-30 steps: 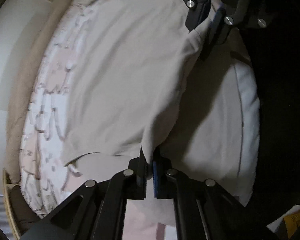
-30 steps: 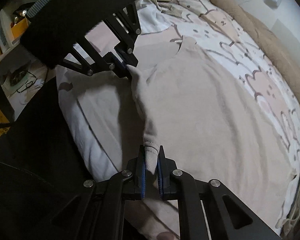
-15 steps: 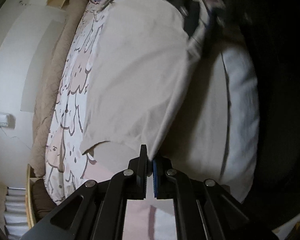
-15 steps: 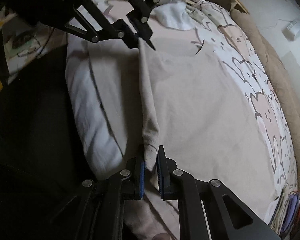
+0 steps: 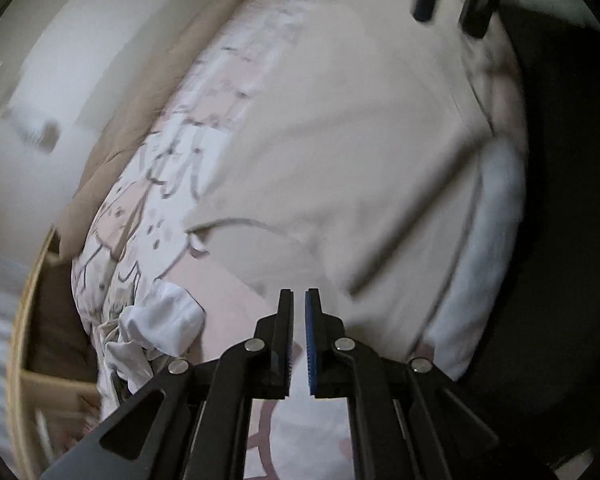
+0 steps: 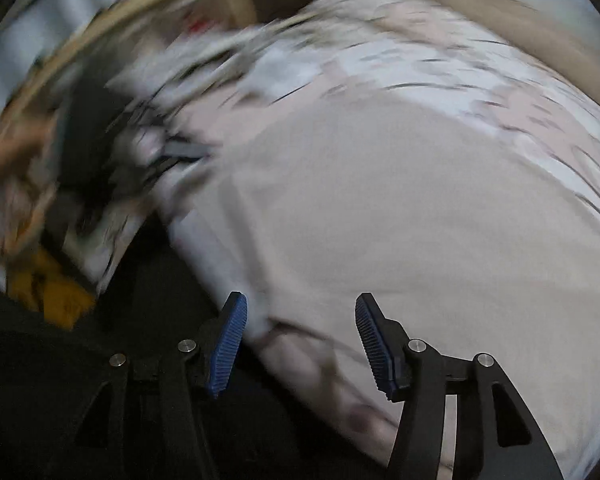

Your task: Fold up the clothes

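Beige cotton garment (image 5: 340, 152): laid flat across a bed covered by a white and pink cartoon-print sheet (image 5: 180, 160), one side along the bed's near edge. Left gripper (image 5: 299, 336): black, blue-padded fingers nearly closed, nothing held between them. Right gripper (image 6: 300, 344): fingers spread wide, empty, poised over the garment's near edge. Crumpled white cloth (image 5: 160, 328): at the bed's corner.

A plain beige garment (image 5: 340, 152) lies on a white bedsheet (image 5: 172, 160) printed with pink cartoon figures outlined dark.
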`<state>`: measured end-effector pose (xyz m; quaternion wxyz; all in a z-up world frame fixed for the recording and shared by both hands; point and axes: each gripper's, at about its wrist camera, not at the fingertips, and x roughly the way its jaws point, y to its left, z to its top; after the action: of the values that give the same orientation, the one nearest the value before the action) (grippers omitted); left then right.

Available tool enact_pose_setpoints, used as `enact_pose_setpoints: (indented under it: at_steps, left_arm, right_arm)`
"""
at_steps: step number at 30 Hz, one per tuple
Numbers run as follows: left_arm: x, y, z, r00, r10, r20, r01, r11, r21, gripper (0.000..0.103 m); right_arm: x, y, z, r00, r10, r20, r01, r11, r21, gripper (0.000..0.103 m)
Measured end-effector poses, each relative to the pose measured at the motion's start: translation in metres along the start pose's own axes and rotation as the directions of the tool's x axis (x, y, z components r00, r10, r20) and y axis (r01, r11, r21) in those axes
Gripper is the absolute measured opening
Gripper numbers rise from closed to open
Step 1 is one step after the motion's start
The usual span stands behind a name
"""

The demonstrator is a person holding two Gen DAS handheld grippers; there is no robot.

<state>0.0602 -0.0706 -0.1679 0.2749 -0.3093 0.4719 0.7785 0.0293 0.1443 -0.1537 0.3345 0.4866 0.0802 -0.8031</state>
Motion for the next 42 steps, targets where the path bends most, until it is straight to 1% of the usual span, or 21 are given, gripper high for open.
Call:
enact_pose_setpoints:
  at_steps: [1,3,4,6,9,11,12,15,17,18,19,20,22,23,24,27,30,34,36,40,42]
  left_arm:
    - [-0.001,0.004,0.01,1.0,-0.007,0.022,0.008,0.999,-0.046,0.018]
    - [-0.001,0.009,0.029,0.998,-0.023,0.064,0.031,0.991,-0.133,0.033]
    - [0.006,0.006,0.039,0.996,-0.044,0.078,0.055,0.986,-0.154,0.034]
    - [0.026,-0.005,0.051,0.993,-0.095,0.074,0.106,0.981,-0.16,0.034]
    - [0.045,-0.017,0.043,0.988,-0.147,0.043,0.152,0.976,-0.158,0.034]
    - [0.055,-0.023,0.033,0.985,-0.173,0.024,0.175,0.971,-0.162,0.034]
    - [0.058,-0.024,0.029,0.982,-0.189,0.015,0.189,0.967,-0.172,0.034]
    - [0.048,-0.002,0.028,0.966,-0.258,0.005,0.25,0.929,-0.273,0.034]
    - [0.04,0.011,0.036,0.975,-0.222,0.014,0.217,0.938,-0.27,0.036]
    - [0.038,0.017,0.042,0.98,-0.198,0.017,0.195,0.943,-0.27,0.043]
    - [0.039,0.026,0.048,0.985,-0.169,0.022,0.169,0.947,-0.275,0.053]
    - [0.043,0.036,0.055,0.99,-0.138,0.028,0.141,0.948,-0.285,0.057]
    - [0.056,0.057,0.069,0.995,-0.091,0.038,0.098,0.945,-0.312,0.06]
    - [0.066,0.068,0.076,0.997,-0.073,0.04,0.082,0.941,-0.327,0.06]
    - [0.083,0.08,0.083,0.998,-0.06,0.036,0.069,0.937,-0.342,0.06]
    - [0.132,0.108,0.092,0.998,-0.063,-0.015,0.051,0.913,-0.405,0.06]
    - [0.181,0.135,0.087,0.988,-0.128,-0.092,0.065,0.861,-0.505,0.06]
    - [0.221,0.164,0.053,0.963,-0.179,-0.2,0.016,0.782,-0.623,0.06]
    - [0.221,0.18,0.029,0.959,-0.21,-0.189,0.019,0.716,-0.698,0.068]
    - [0.208,0.211,-0.003,0.966,-0.219,-0.136,0.016,0.58,-0.815,0.069]
    - [0.199,0.223,-0.005,0.975,-0.183,-0.128,-0.003,0.56,-0.828,0.069]
  right_arm:
    - [-0.01,-0.016,-0.001,0.999,-0.031,0.028,0.029,0.998,0.055,0.057]
    - [-0.018,-0.048,-0.008,0.992,-0.125,0.02,0.121,0.982,0.146,0.057]
    - [-0.022,-0.064,-0.012,0.985,-0.172,0.012,0.166,0.968,0.19,0.057]
    - [-0.022,-0.078,-0.024,0.977,-0.212,-0.012,0.209,0.954,0.213,0.057]
    - [-0.013,-0.1,-0.054,0.958,-0.268,-0.106,0.286,0.93,0.232,0.057]
    - [-0.009,-0.112,-0.075,0.953,-0.265,-0.145,0.296,0.918,0.264,0.057]
    - [-0.01,-0.119,-0.078,0.958,-0.259,-0.124,0.284,0.918,0.278,0.057]
    - [-0.031,-0.126,-0.09,0.969,-0.233,-0.076,0.245,0.899,0.364,0.057]
    - [-0.053,-0.131,-0.089,0.97,-0.243,0.007,0.215,0.87,0.444,0.057]
    - [-0.065,-0.134,-0.088,0.967,-0.25,0.049,0.196,0.854,0.481,0.057]
    - [-0.084,-0.134,-0.086,0.94,-0.317,0.127,0.209,0.829,0.519,0.057]
    - [-0.097,-0.133,-0.085,0.91,-0.373,0.182,0.223,0.809,0.544,0.057]
    - [-0.122,-0.131,-0.082,0.83,-0.482,0.282,0.244,0.767,0.593,0.073]
    - [-0.122,-0.129,-0.081,0.83,-0.48,0.283,0.243,0.769,0.591,0.092]
    - [-0.121,-0.127,-0.08,0.833,-0.476,0.283,0.243,0.772,0.587,0.097]
    - [-0.117,-0.125,-0.077,0.845,-0.471,0.253,0.255,0.771,0.584,0.097]
    - [-0.116,-0.129,-0.079,0.846,-0.479,0.234,0.254,0.748,0.614,0.097]
    - [-0.11,-0.14,-0.08,0.875,-0.436,0.21,0.207,0.729,0.652,0.097]
    - [-0.106,-0.145,-0.081,0.884,-0.429,0.187,0.21,0.721,0.66,0.097]
    - [-0.102,-0.152,-0.077,0.898,-0.404,0.175,0.195,0.72,0.666,0.097]
    - [-0.1,-0.158,-0.071,0.905,-0.385,0.183,0.174,0.726,0.666,0.097]
